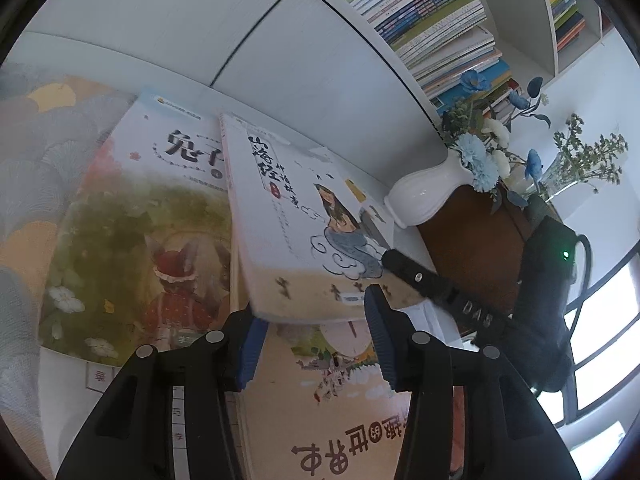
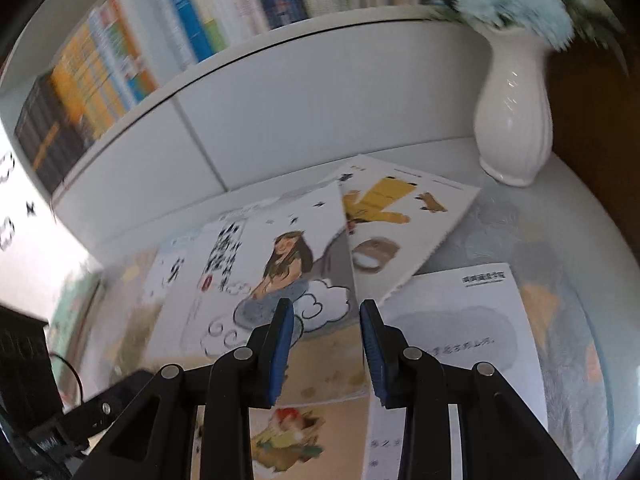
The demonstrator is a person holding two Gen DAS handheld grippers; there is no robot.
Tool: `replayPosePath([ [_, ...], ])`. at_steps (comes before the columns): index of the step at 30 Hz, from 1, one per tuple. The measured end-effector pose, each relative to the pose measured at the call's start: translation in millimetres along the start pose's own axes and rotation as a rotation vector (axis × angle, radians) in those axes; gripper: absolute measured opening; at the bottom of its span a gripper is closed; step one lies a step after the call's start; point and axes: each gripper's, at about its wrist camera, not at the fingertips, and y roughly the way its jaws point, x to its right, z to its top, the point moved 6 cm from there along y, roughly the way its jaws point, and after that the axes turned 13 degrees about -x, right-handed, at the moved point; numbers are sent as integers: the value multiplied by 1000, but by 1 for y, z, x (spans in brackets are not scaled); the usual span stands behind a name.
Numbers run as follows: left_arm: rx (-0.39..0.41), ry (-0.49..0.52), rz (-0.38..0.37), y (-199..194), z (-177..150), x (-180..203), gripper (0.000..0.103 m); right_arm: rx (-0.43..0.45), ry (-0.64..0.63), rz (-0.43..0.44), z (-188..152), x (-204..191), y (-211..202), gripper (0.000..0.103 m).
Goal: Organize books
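The left gripper [image 1: 316, 332] hangs released over a white book [image 1: 296, 216] lying on overlapping books. The right gripper [image 2: 326, 344], also released, hovers above it. Around: patterned surface [image 2: 560, 248], white vase [image 2: 514, 112], bookshelf [image 1: 436, 20].

Girl-on-cloud book [image 1: 296, 216]: white cover, tilted, one edge lifted, topmost, left of the white vase [image 1: 424, 192]
Rabbit book [image 1: 132, 240]: flat, partly beneath it
Yellow-figure book [image 2: 396, 220]: flat, nearest the vase
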Motion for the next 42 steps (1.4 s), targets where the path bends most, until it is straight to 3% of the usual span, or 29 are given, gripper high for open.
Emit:
replayPosePath([
  [4,7,-17,36,-2,2,-5,30,23,-62,-88,-6,-17,-1,31],
  [7,8,-58,13,-5,5,-13,30,29,-82,-126,-9,-22,-1,24],
  [10,28,-105,10,-11,8,-25,27,19,-86,-124,-10,-23,2,19],
  [13,28,-135,-9,-11,8,-29,15,16,-89,-111,-11,-25,1,17],
  [17,48,-131,-17,-15,10,-26,14,-37,-67,-65,-14,-22,6,17],
  [19,46,-141,-39,-15,10,-27,14,-64,-27,10,-13,-18,7,22],
  [23,35,-176,-125,-14,11,-30,14,-84,85,231,-12,-10,3,54],
  [29,20,-268,-282,-14,12,-41,14,-84,147,303,-15,-3,2,54],
  [31,30,-264,-260,-16,12,-41,14,-91,153,303,-17,-3,2,53],
  [35,51,-232,-206,-19,15,-37,13,-192,148,235,-24,-4,6,53],
  [37,41,-233,-212,-17,15,-36,13,-187,158,279,-25,-4,8,50],
  [39,30,-238,-210,-14,14,-38,13,-190,155,260,-27,-5,10,33],
  [42,33,-228,-186,-14,14,-38,13,-204,185,309,-31,-4,13,22],
])
